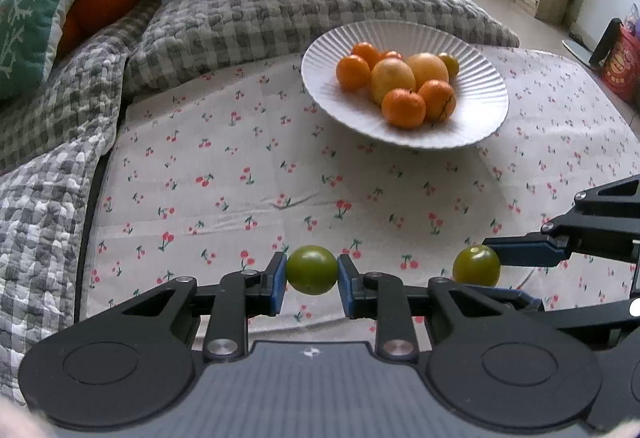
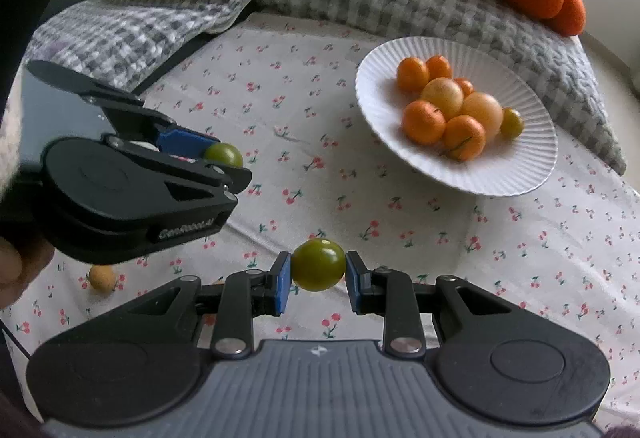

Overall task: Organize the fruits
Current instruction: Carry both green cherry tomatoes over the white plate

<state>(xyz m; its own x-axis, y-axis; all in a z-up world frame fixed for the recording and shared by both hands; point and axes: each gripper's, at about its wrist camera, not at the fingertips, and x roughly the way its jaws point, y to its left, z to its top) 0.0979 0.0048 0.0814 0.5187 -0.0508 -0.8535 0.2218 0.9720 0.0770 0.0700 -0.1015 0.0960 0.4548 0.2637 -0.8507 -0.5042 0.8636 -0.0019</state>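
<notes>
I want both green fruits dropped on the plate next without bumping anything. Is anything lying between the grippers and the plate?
Nothing visible does. The left gripper holds one green fruit and the right gripper the other green fruit; only bare cherry-print cloth lies before the white plate. A small yellow fruit sits off to the side.

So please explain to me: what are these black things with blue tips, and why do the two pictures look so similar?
They are two hand-held grippers; a person squeezes them, no robot arm. Each carries a camera looking along its jaws, so each picture is one gripper's own view. The left gripper holds a green fruit; the right gripper holds another green fruit. Each gripper also shows in the other's picture. On the cherry-print cloth stands a white plate with orange, yellow and one green fruit. A small yellow fruit lies loose on the cloth.
</notes>
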